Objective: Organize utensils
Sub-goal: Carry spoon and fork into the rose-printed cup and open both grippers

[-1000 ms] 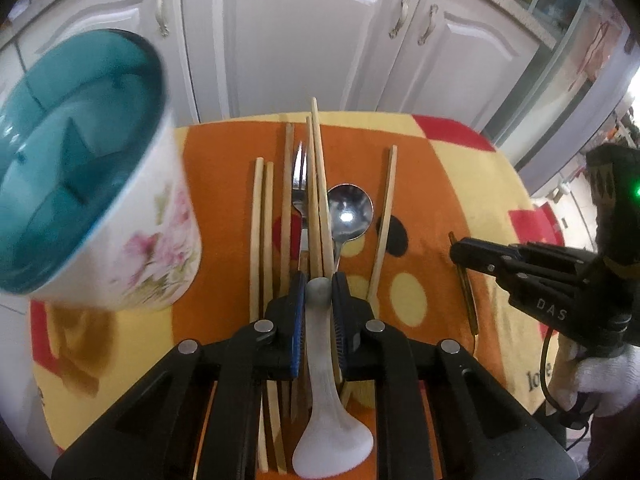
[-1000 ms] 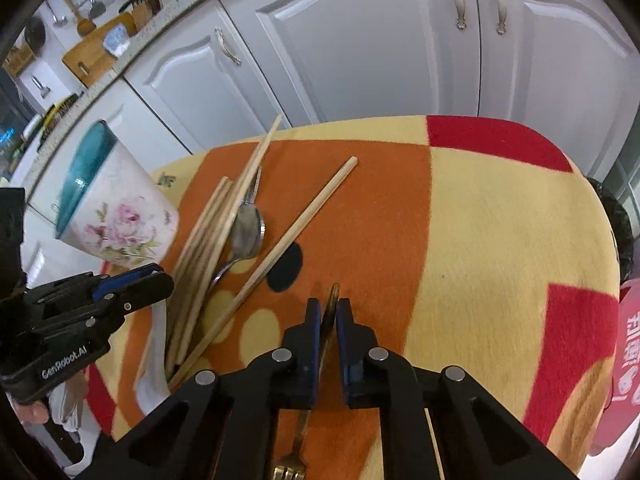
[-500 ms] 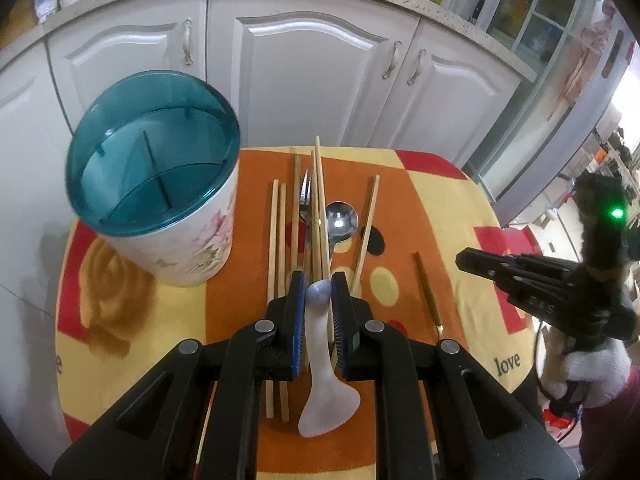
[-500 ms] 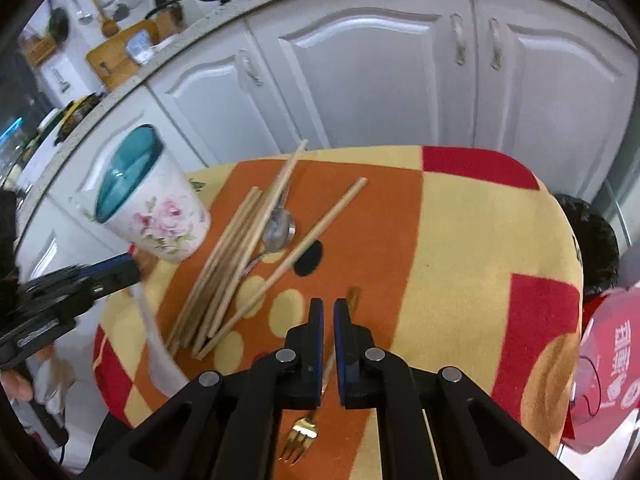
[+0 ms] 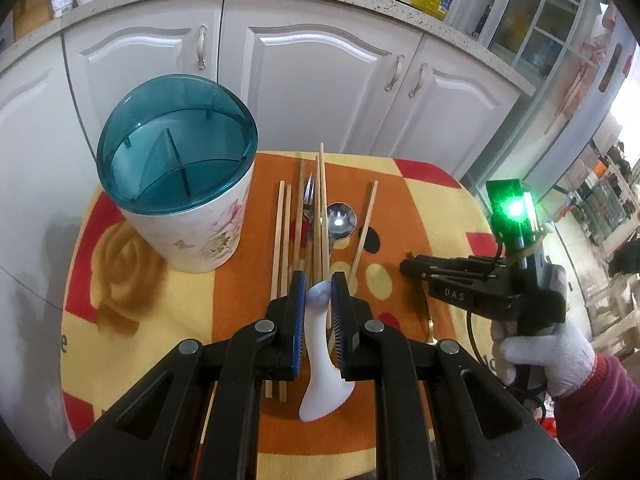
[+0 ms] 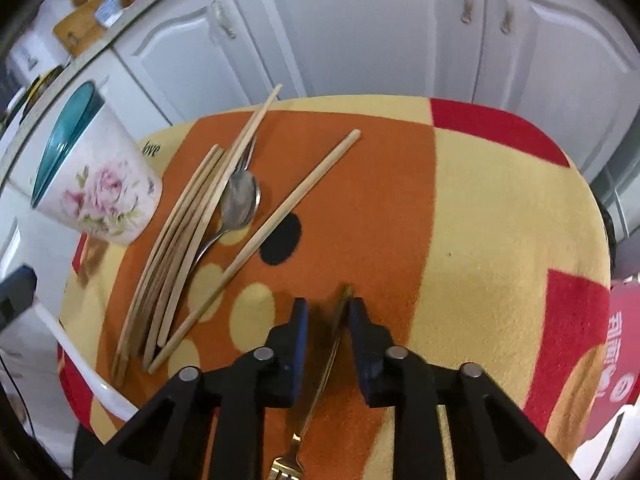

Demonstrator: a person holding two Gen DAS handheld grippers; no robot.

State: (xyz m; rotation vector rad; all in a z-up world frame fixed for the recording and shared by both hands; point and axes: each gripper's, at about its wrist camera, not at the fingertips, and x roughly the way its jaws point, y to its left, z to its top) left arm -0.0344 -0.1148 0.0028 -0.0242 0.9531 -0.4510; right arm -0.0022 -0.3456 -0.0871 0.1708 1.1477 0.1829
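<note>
My left gripper is shut on the handle of a white ceramic spoon and holds it above the table. A floral utensil holder with a teal divided rim stands at the left. Several wooden chopsticks, a steel fork and a steel spoon lie beside it. My right gripper is open around the handle of a gold fork that lies on the cloth; the jaws stand apart on either side of it.
A small table carries an orange, yellow and red cloth. White kitchen cabinets stand just behind it. The right gripper and gloved hand show at the right of the left wrist view.
My left gripper has risen and pulled back with the white spoon. My right gripper has opened and come down around the gold fork's handle.
</note>
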